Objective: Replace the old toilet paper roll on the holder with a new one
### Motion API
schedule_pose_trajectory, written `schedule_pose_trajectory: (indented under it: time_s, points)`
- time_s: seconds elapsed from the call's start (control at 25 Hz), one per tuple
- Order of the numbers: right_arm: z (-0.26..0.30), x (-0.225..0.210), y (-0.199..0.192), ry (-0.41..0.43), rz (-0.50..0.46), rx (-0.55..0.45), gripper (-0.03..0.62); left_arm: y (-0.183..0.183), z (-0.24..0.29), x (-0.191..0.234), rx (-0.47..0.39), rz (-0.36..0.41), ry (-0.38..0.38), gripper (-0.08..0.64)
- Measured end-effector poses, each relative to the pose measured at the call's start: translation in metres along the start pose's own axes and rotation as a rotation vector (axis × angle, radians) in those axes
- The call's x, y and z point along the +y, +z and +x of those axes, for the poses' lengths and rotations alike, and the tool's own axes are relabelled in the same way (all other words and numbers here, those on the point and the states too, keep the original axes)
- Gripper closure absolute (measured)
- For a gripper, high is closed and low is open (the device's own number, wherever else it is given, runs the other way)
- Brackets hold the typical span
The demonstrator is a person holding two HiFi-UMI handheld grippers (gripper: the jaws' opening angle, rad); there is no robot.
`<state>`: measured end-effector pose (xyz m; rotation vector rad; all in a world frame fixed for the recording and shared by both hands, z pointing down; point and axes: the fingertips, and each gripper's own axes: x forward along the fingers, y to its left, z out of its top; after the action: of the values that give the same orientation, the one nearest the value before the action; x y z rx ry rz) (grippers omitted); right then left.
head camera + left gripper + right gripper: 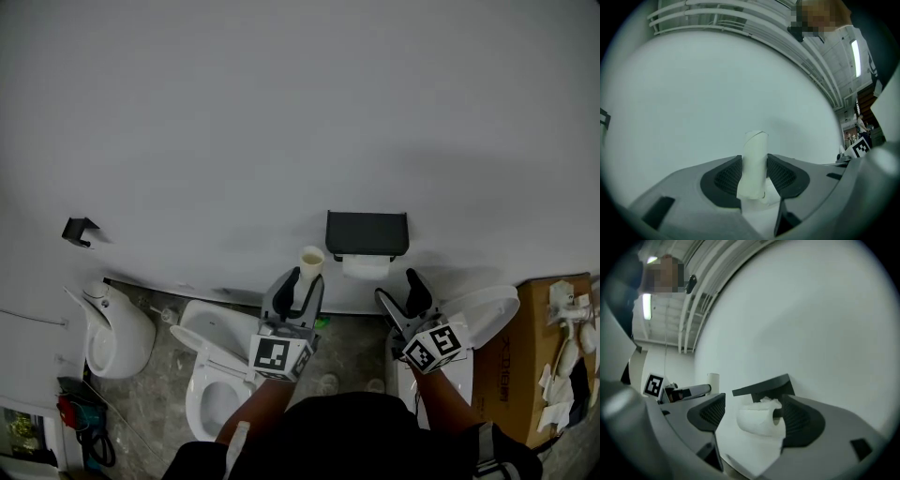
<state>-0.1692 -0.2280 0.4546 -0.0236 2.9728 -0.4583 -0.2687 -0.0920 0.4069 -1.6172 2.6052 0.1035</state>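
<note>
My left gripper (302, 280) is shut on an empty cardboard tube (311, 259), held upright just left of the wall holder. In the left gripper view the tube (754, 164) stands pinched between both pads. A black holder (367, 232) on the white wall carries a full white paper roll (366, 267) under its cover. My right gripper (397, 287) stands open just below and right of that roll, apart from it. Seen from the right gripper view, the roll (759, 420) hangs under the holder (766, 387), framed by the wide jaws with no pad pressing on it.
A white toilet (220, 375) sits below the left gripper and a white urinal (117, 333) further left. Another white fixture (473, 314) and a cardboard box (534, 356) with scraps stand at the right. A small black hook (80, 230) is on the wall.
</note>
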Motion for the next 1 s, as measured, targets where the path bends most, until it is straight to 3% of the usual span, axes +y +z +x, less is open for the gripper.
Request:
schedule_pose_trajectory:
  time_s: [0.24,0.4,0.6,0.76,1.0]
  points:
    - [-0.008,0.015,0.029,-0.014,-0.332,0.071,0.259,0.0,0.001,-0.01,-0.008,0.008,-0.017,0.391]
    - [-0.011,0.021,0.044,-0.024,-0.482,0.073,0.388,0.001,0.001,-0.011,-0.007,0.0,-0.023,0.391]
    - [-0.014,0.028,0.054,-0.032,-0.524,0.075,0.483,0.002,-0.001,-0.014,0.002,-0.017,-0.025,0.391]
    - [-0.016,0.033,0.069,-0.042,-0.593,0.014,0.581,0.002,-0.002,-0.014,-0.005,0.002,-0.025,0.391]
    - [-0.016,0.038,0.078,-0.056,-0.665,-0.015,0.591,0.0,-0.003,-0.012,-0.001,-0.008,-0.013,0.391]
